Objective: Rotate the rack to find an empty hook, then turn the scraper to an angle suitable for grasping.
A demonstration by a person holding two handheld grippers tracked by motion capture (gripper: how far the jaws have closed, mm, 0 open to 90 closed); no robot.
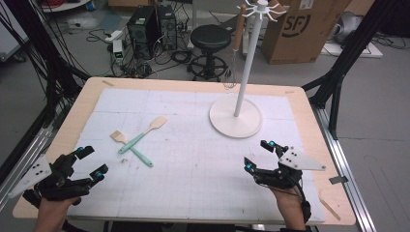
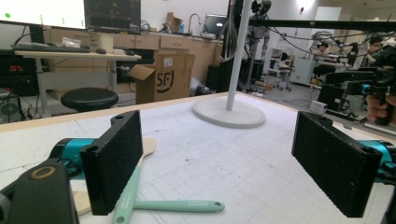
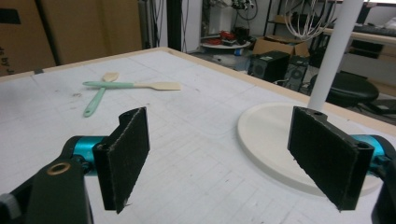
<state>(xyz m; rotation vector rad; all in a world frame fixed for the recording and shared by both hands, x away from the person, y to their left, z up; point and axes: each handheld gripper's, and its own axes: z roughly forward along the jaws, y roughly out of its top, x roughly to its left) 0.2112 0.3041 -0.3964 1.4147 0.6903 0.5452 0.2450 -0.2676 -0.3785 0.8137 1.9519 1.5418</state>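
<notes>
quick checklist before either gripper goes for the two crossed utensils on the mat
1. Left gripper open and empty: ok, jaws stand wide with nothing between them.
2. Right gripper open and empty: ok, its jaws have just been opening and hold nothing.
3. Spatula and brush lying flat on the mat: ok.
4. Utensils separate enough to pick one alone: not ok, their mint handles cross and touch.
5. Rack base clear of the utensils: ok, it stands apart to their right.
6. Free hook at the rack top: cannot tell, a whisk hangs there already.
</notes>
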